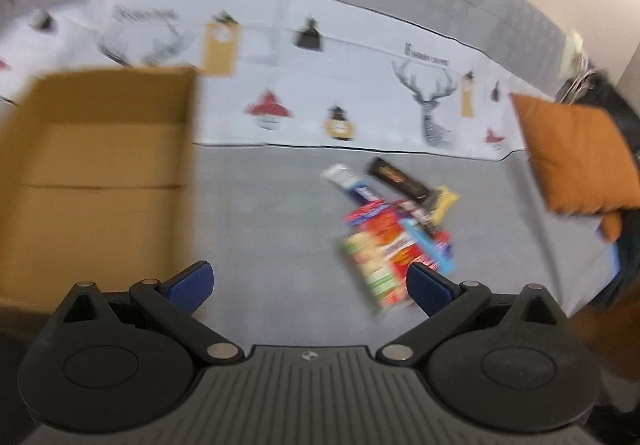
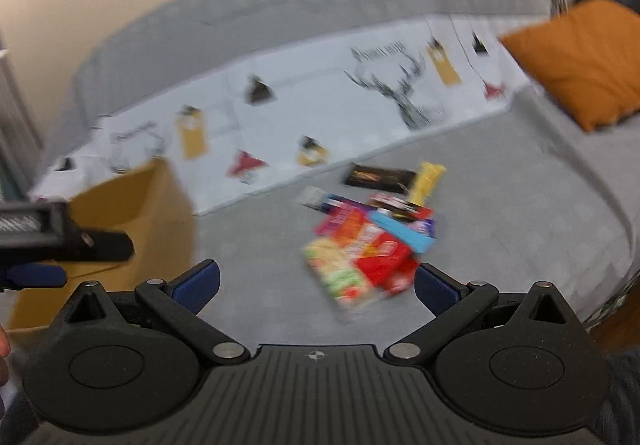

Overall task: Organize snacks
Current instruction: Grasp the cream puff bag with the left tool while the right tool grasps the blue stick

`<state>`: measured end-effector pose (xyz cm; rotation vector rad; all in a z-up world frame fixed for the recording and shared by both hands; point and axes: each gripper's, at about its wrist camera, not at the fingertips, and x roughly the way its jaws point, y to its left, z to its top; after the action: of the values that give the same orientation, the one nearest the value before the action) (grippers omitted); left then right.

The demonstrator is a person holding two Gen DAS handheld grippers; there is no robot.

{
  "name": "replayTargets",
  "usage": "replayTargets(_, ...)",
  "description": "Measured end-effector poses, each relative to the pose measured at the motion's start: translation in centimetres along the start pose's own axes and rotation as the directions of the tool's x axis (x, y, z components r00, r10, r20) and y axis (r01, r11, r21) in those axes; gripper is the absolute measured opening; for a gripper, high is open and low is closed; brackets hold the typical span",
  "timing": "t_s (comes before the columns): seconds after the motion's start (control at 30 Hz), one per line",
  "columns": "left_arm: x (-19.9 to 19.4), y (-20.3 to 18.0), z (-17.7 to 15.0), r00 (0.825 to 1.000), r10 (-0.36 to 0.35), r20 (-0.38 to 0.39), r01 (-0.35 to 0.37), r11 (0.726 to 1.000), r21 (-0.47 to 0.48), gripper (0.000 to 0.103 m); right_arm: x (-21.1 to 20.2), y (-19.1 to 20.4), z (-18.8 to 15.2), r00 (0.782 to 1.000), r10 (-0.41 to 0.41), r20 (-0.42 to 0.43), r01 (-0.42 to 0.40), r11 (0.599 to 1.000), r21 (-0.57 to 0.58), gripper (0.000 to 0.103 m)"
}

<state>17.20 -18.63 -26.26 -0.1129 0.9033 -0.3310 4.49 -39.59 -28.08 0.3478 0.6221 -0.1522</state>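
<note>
A pile of snack packets (image 1: pixel 394 229) lies on the grey bed cover, right of centre; it also shows in the right wrist view (image 2: pixel 372 233). It includes a black bar (image 1: pixel 398 176), a yellow packet (image 2: pixel 428 181) and a green-and-red packet (image 2: pixel 340 277). An open, empty-looking cardboard box (image 1: pixel 100 173) stands at the left; it also shows in the right wrist view (image 2: pixel 132 213). My left gripper (image 1: pixel 310 285) is open and empty, above the cover between box and pile. My right gripper (image 2: pixel 316 285) is open and empty, near the pile. Both views are blurred.
A white printed cloth with deer and Christmas figures (image 1: pixel 320 85) lies across the back of the bed. An orange cushion (image 1: pixel 576 153) sits at the right. The left gripper's body (image 2: pixel 48 237) shows at the left edge of the right wrist view.
</note>
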Motion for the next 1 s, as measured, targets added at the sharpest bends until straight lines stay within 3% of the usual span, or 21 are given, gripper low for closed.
replayTargets(0.07, 5.1, -1.2, 0.5, 0.998, -0.026, -0.062, 0.026, 1.000, 0.002, 0.103, 3.0, -2.9, 0.5, 1.000, -0.020, -0.012, 0.020, 1.000, 0.023, 0.103)
replayTargets(0.17, 11.2, -3.0, 0.6, 0.992, 0.026, -0.122, -0.018, 0.998, 0.067, 0.103, 7.1, -7.2, 1.7, 0.998, -0.003, -0.070, 0.013, 0.990, 0.141, 0.102)
replayTargets(0.27, 15.9, -4.0, 0.5, 0.989, 0.032, -0.146, -0.020, 0.996, 0.085, 0.103, 9.9, -9.1, 2.6, 0.994, 0.081, -0.067, -0.074, 0.992, 0.105, 0.097)
replayTargets(0.33, 18.3, -4.2, 0.3, 0.985, 0.013, -0.170, 0.000, 0.997, 0.080, 0.100, 12.2, -9.6, 1.7, 0.986, 0.132, -0.100, -0.128, 0.991, 0.041, 0.076)
replayTargets(0.37, 19.5, -4.4, 0.2, 0.981, 0.011, -0.194, 0.004, 0.997, 0.078, 0.092, 13.3, -10.0, 1.4, 0.974, 0.181, -0.134, -0.175, 0.983, 0.056, 0.049)
replayTargets(0.4, 20.8, -4.4, -0.1, 0.973, 0.004, -0.230, 0.012, 0.997, 0.071, 0.083, 14.5, -10.7, 1.3, 0.955, 0.242, -0.171, -0.226, 0.968, 0.109, 0.037)
replayTargets(0.43, 21.7, -4.5, -0.4, 0.966, -0.018, -0.258, 0.032, 0.998, 0.051, 0.083, 15.3, -11.4, 1.2, 0.938, 0.293, -0.186, -0.263, 0.950, 0.171, 0.038)
replayTargets(0.47, 22.1, -4.0, -0.6, 0.965, -0.061, -0.257, 0.065, 0.998, 0.006, 0.083, 15.7, -11.7, 1.4, 0.934, 0.309, -0.179, -0.277, 0.943, 0.185, 0.038)
replayTargets(0.53, 22.4, -4.1, -0.7, 0.968, -0.063, -0.241, 0.068, 0.998, 0.010, 0.082, 16.2, -11.5, 2.2, 0.951, 0.267, -0.155, -0.248, 0.959, 0.134, 0.038)
replayTargets(0.57, 22.4, -4.4, -0.6, 0.969, -0.063, -0.238, 0.072, 0.997, 0.028, 0.076, 16.4, -11.3, 2.6, 0.953, 0.263, -0.151, -0.248, 0.963, 0.109, 0.038)
replayTargets(0.6, 22.4, -4.1, -0.4, 0.969, -0.076, -0.234, 0.087, 0.996, 0.035, 0.061, 17.0, -10.9, 2.9, 0.952, 0.259, -0.163, -0.249, 0.965, 0.079, 0.038)
replayTargets(0.67, 21.9, -3.0, -0.1, 0.968, -0.093, -0.235, 0.095, 0.995, -0.002, 0.054, 18.5, -10.3, 3.1, 0.952, 0.222, -0.211, -0.225, 0.974, 0.011, 0.039)
replayTargets(0.73, 21.3, -1.7, -0.1, 0.967, -0.088, -0.239, 0.085, 0.996, -0.023, 0.052, 19.5, -9.3, 2.7, 0.953, 0.181, -0.245, -0.199, 0.979, -0.050, 0.043)
replayTargets(0.77, 21.1, -1.0, -0.1, 0.967, -0.085, -0.242, 0.081, 0.996, -0.027, 0.052, 19.5, -8.9, 2.4, 0.947, 0.196, -0.256, -0.218, 0.974, -0.063, 0.051)
replayTargets(0.83, 20.5, -0.1, 0.1, 0.967, -0.065, -0.246, 0.059, 0.998, -0.032, 0.052, 19.4, -7.5, 1.9, 0.927, 0.243, -0.286, -0.284, 0.953, -0.110, 0.050)
replayTargets(1.0, 19.9, 0.9, -0.4, 0.972, -0.024, -0.236, 0.021, 1.000, -0.015, 0.052, 18.5, -4.7, 1.5, 0.919, 0.277, -0.282, -0.345, 0.911, -0.228, 0.051)
